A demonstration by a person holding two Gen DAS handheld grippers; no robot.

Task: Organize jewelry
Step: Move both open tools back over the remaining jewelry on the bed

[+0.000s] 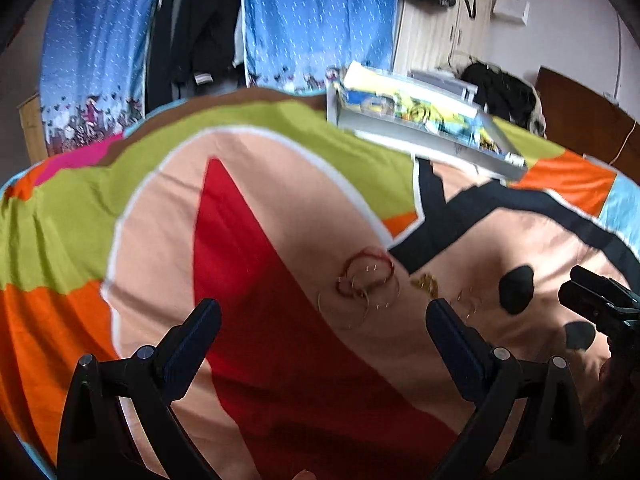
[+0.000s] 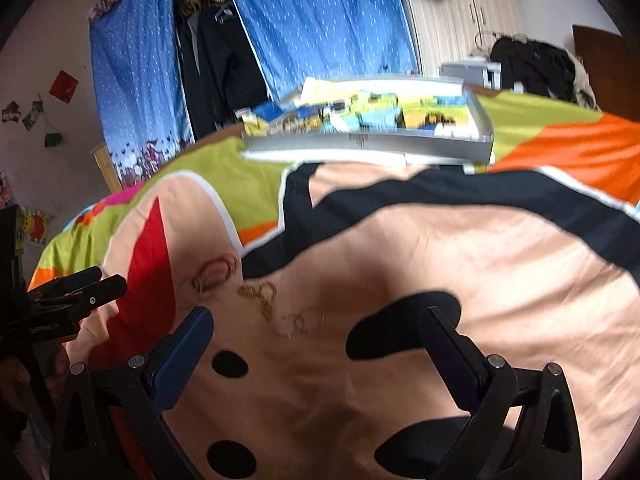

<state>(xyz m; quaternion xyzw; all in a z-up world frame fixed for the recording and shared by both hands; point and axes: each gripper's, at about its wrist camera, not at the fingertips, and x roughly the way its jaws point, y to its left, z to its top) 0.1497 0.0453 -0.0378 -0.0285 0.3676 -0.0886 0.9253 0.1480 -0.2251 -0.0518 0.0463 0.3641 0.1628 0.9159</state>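
Observation:
Jewelry lies loose on a colourful bedspread (image 1: 280, 208). A red cord bracelet (image 1: 366, 276) overlaps thin gold hoops (image 1: 360, 308). Right of them sit a gold chain (image 1: 428, 284) and small thin rings (image 1: 468, 300). In the right wrist view the red bracelet (image 2: 218, 270), gold chain (image 2: 260, 296) and thin rings (image 2: 300, 320) lie ahead, left of centre. My left gripper (image 1: 324, 316) hovers open just short of the hoops. My right gripper (image 2: 316, 324) is open over the bedspread, the rings near its midpoint. Each gripper shows at the edge of the other's view.
A grey open box (image 1: 420, 120) with a yellow-blue printed lining sits at the far side of the bed (image 2: 368, 128). Behind it hang blue curtains (image 1: 320, 20) and dark clothes (image 1: 200, 20). A wooden headboard (image 1: 580, 112) stands at far right.

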